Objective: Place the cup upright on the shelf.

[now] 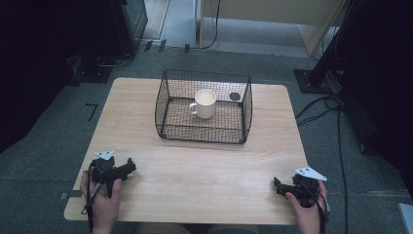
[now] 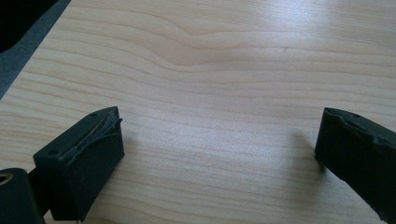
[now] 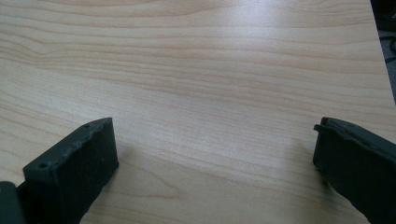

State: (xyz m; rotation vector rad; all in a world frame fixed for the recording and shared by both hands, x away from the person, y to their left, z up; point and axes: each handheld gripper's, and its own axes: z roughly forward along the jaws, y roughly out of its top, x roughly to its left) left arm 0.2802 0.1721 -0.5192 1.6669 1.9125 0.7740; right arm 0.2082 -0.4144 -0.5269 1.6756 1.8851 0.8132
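Note:
A black wire basket stands on the far middle of the wooden table. Inside it a white mug sits upright, handle to the left, and a small dark round thing lies near its back right corner. A hand holds my left gripper at the near left of the table. In the left gripper view it is open over bare wood. My right gripper rests at the near right in the other hand, and the right gripper view shows it open with nothing between its jaws.
Bare wood lies between the grippers and the basket. The table edge runs close to the left gripper. On the grey floor, cables trail at the right, and dark stands and equipment sit behind the table.

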